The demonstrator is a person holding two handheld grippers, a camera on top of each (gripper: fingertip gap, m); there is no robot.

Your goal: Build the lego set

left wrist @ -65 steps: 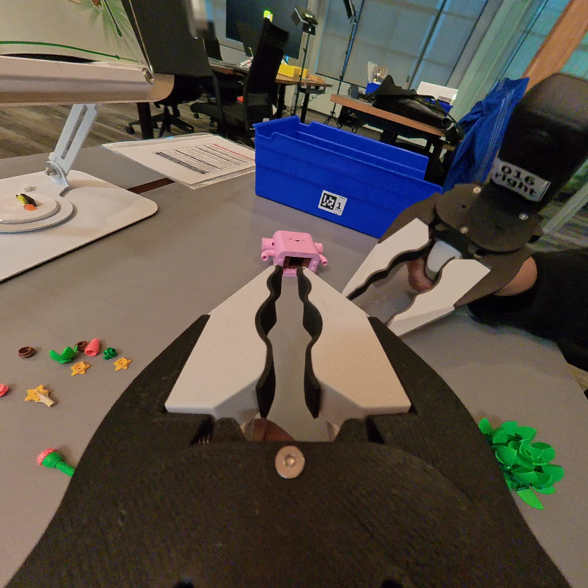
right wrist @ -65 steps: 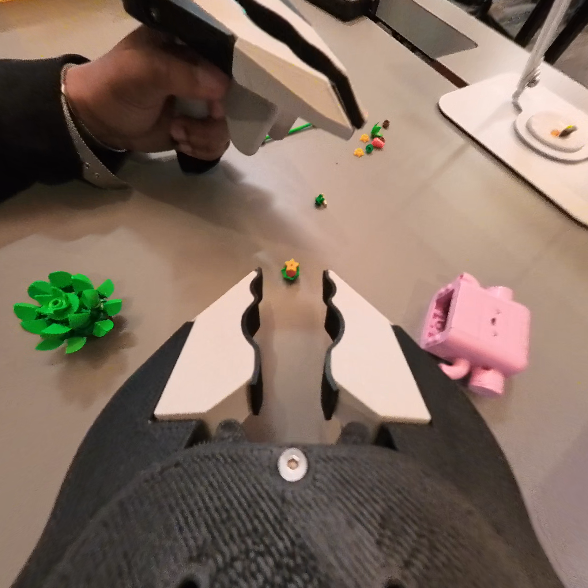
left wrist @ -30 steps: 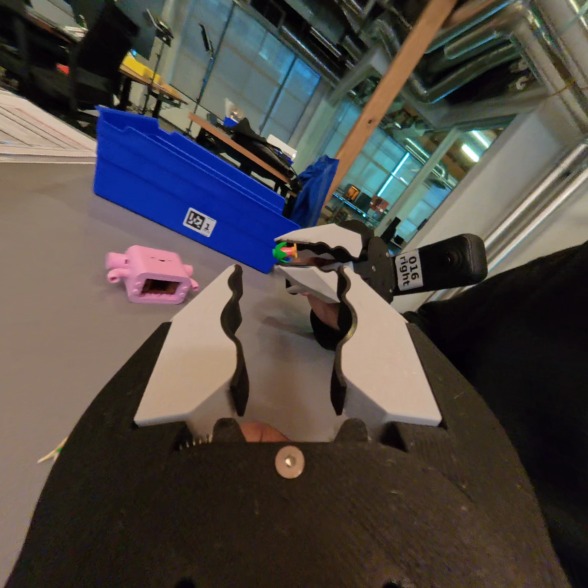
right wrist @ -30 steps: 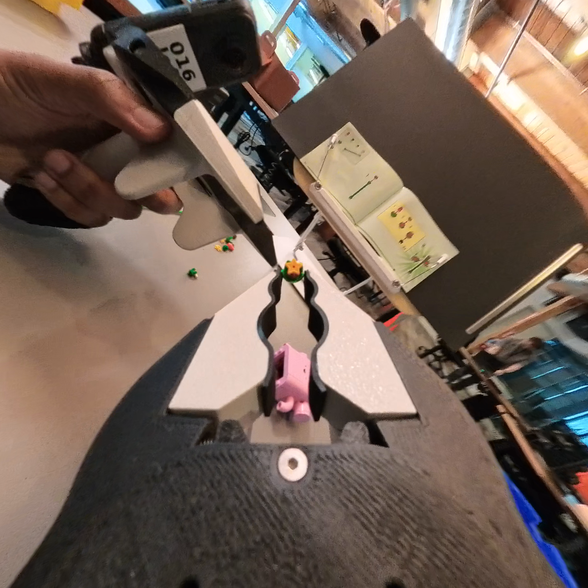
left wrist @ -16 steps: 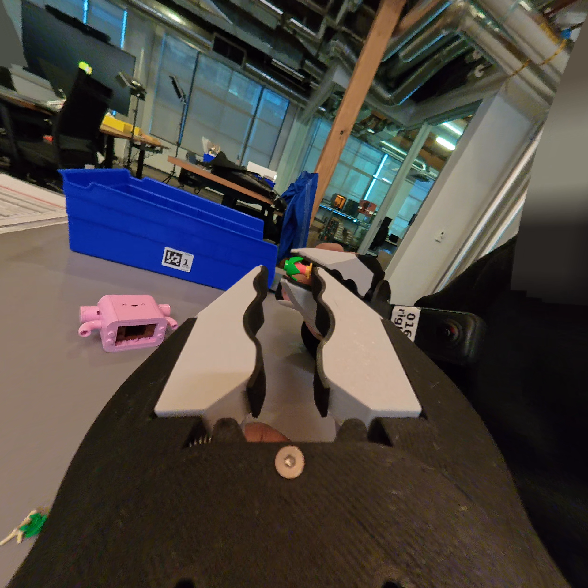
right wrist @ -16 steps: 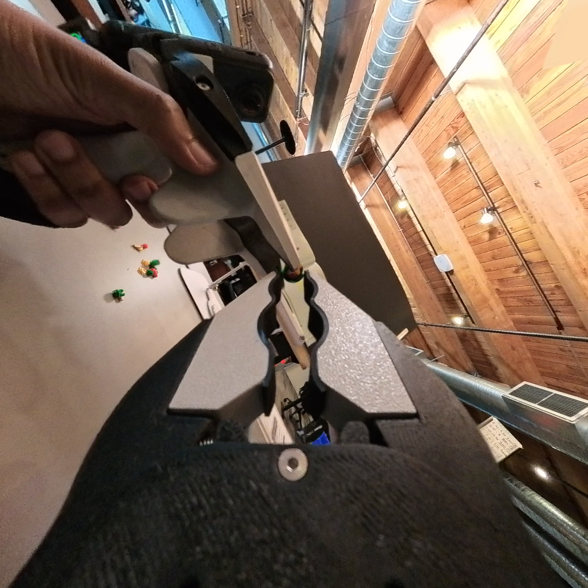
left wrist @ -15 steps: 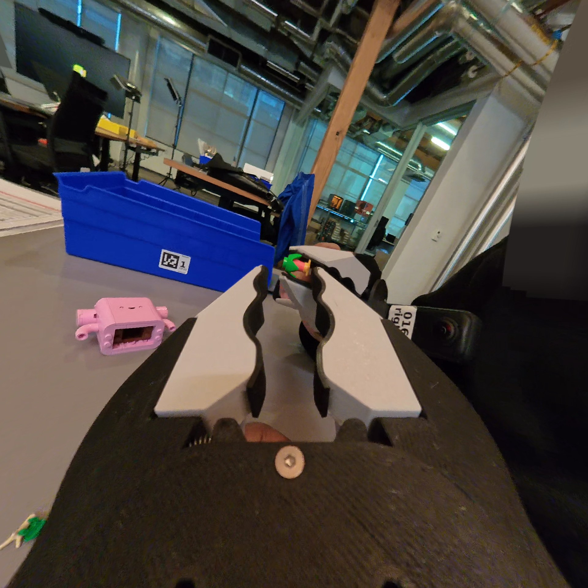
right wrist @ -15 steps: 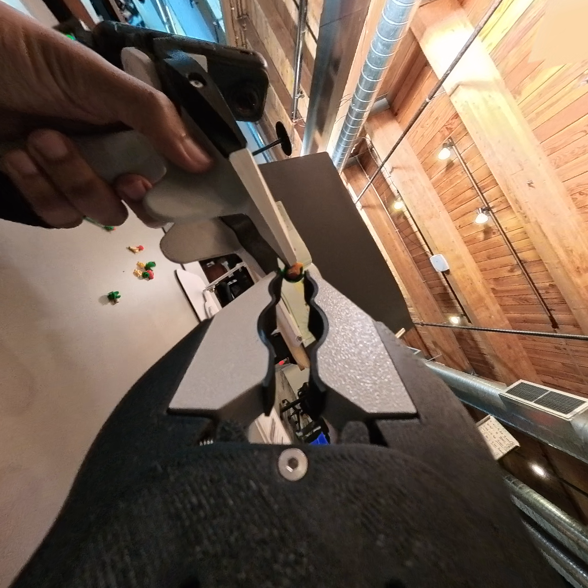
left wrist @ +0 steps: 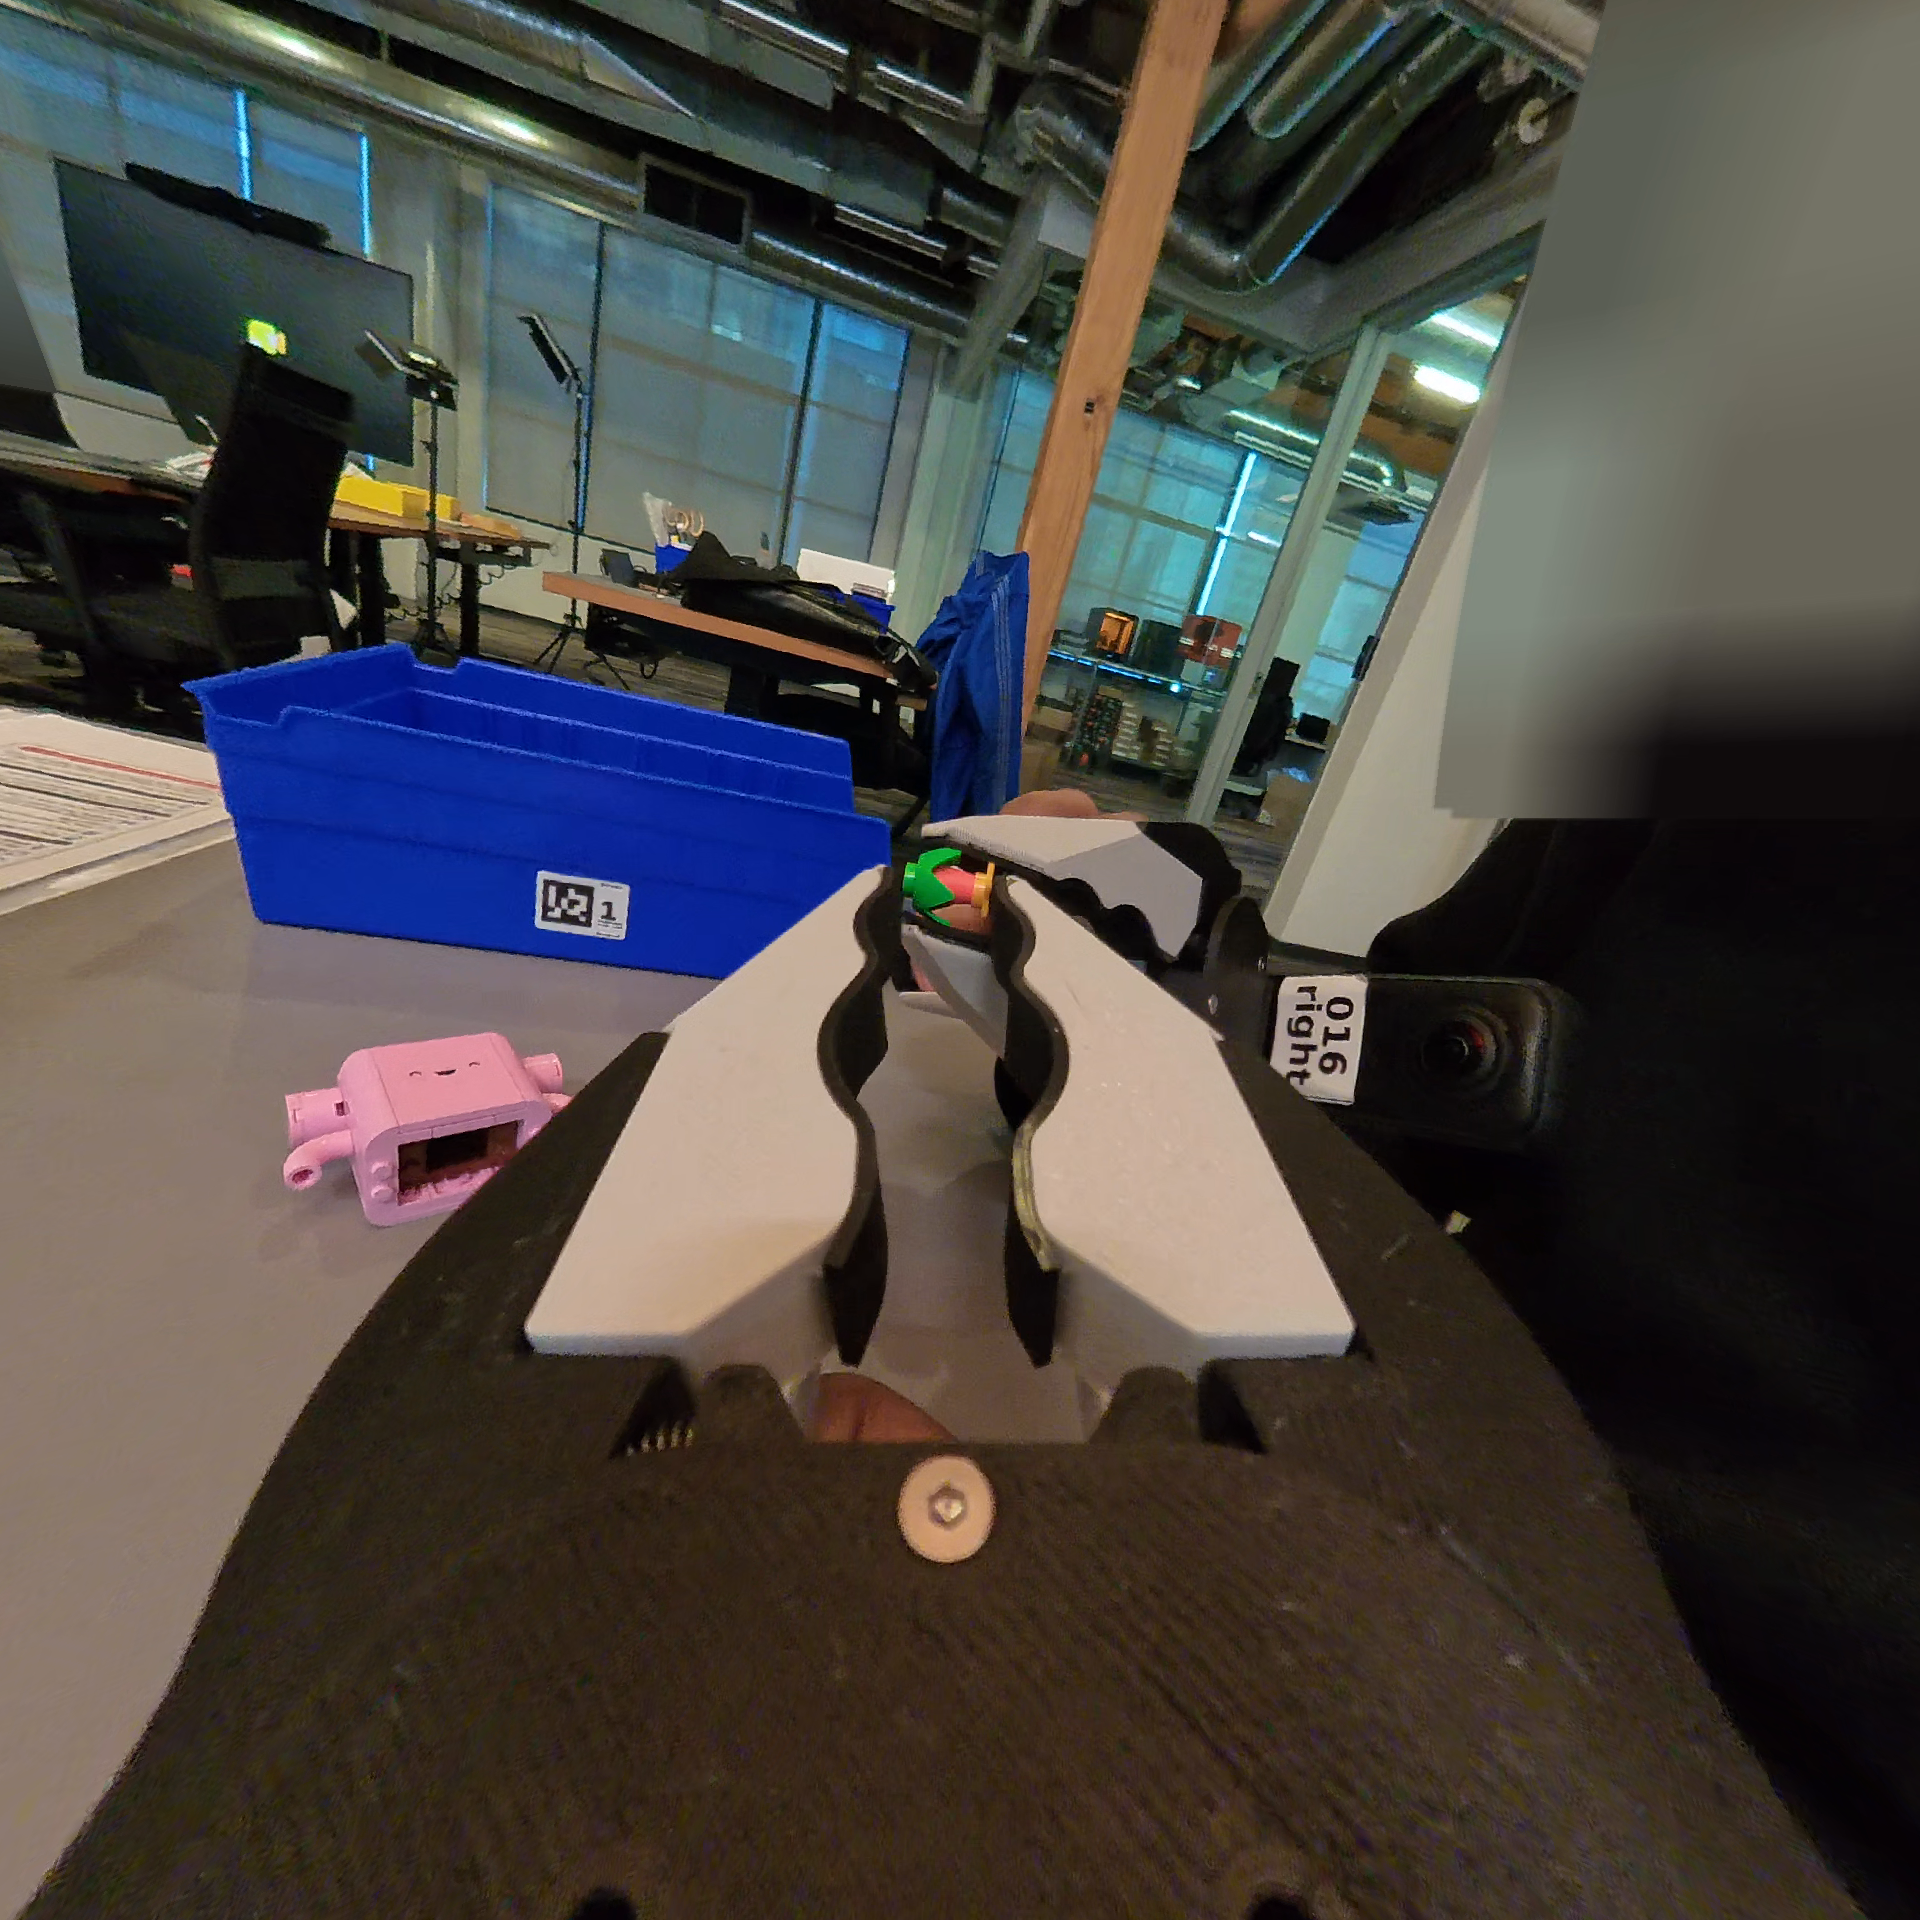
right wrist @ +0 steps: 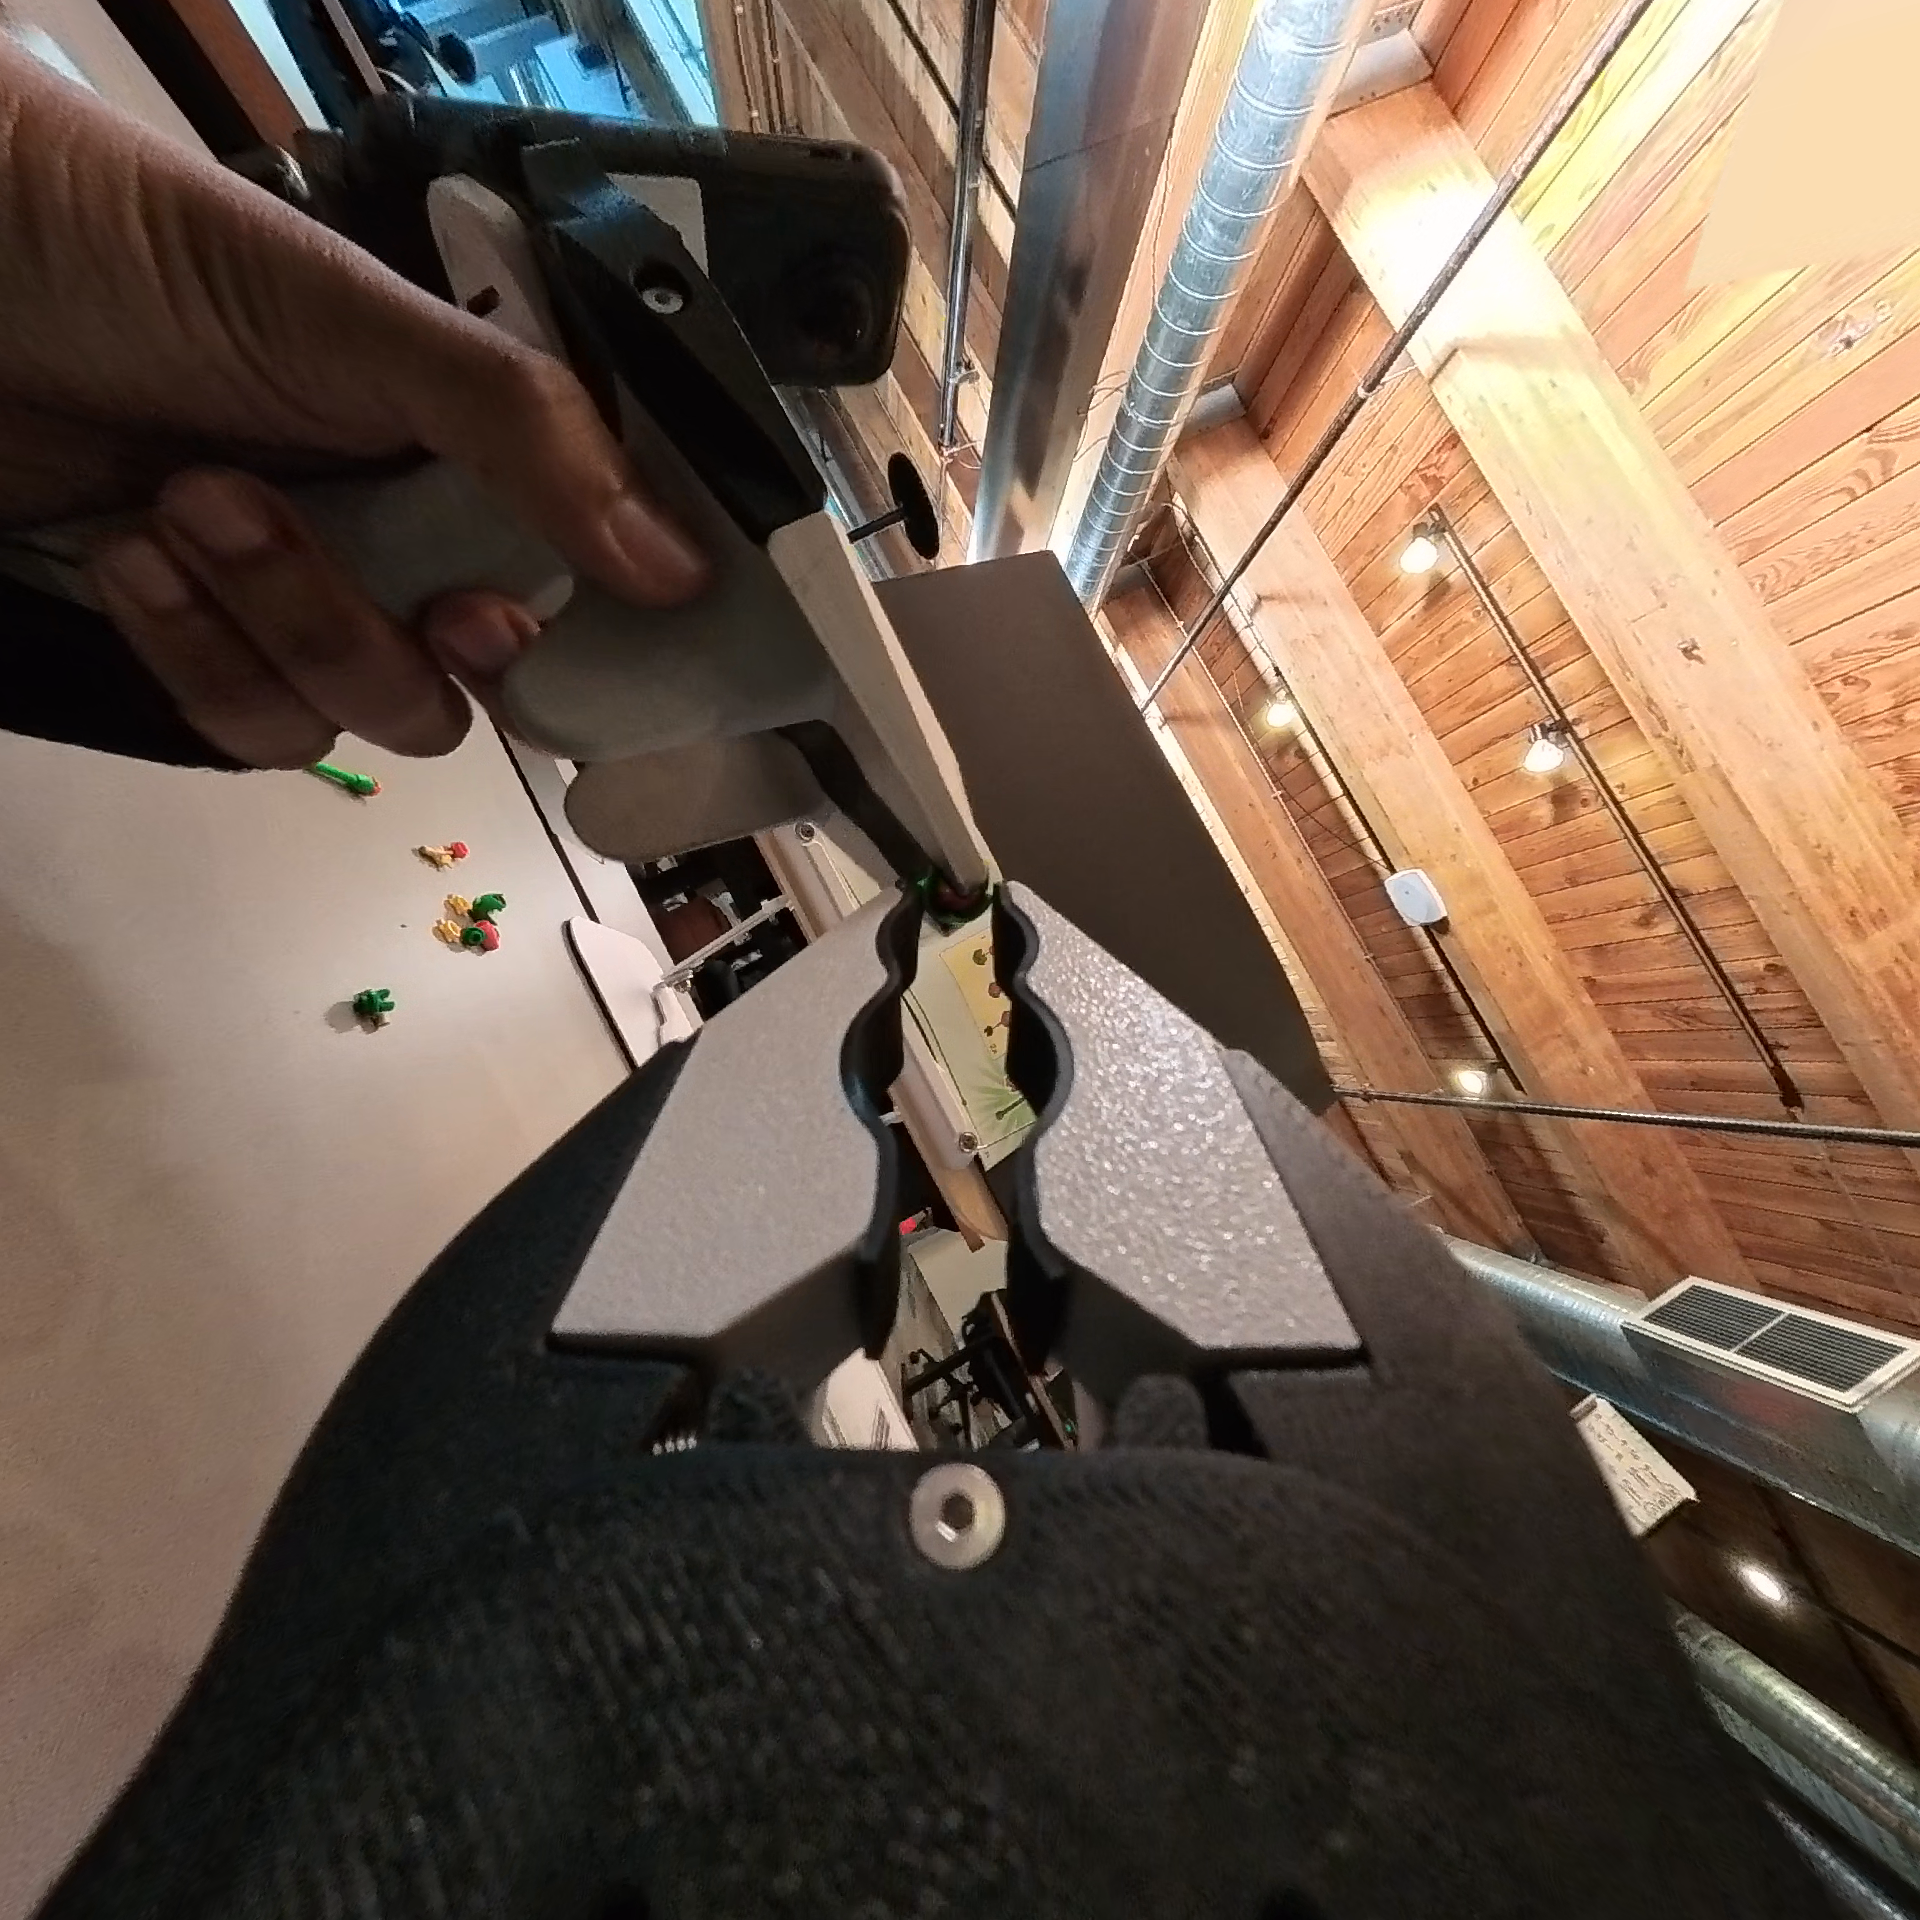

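A small flower piece (left wrist: 940, 883) with a green leaf base, pink middle and yellow top is held in the air above the grey table (left wrist: 156, 1091). My right gripper (right wrist: 953, 906) is shut on its green base (right wrist: 951, 909). It also shows in the left wrist view (left wrist: 1049, 862), coming in from the right. My left gripper (left wrist: 945, 896) has its tips closed in on either side of the same piece. In the right wrist view its fingertip (right wrist: 940, 862) meets the piece from above. A pink box-shaped model (left wrist: 436, 1122) lies on the table to the left.
A blue bin (left wrist: 520, 810) stands behind the pink model, with a paper sheet (left wrist: 83, 790) at far left. Several loose small pieces (right wrist: 473, 920) lie on the table. A person's hand (right wrist: 260, 416) holds the left gripper. An open instruction booklet (right wrist: 977, 1039) stands behind. Less than 4 cm separates the two grippers' tips.
My right gripper closed on the flower piece and lifted it off the table. My left gripper left the pink model, opened, then narrowed its jaws around the piece. Both views tilted upward.
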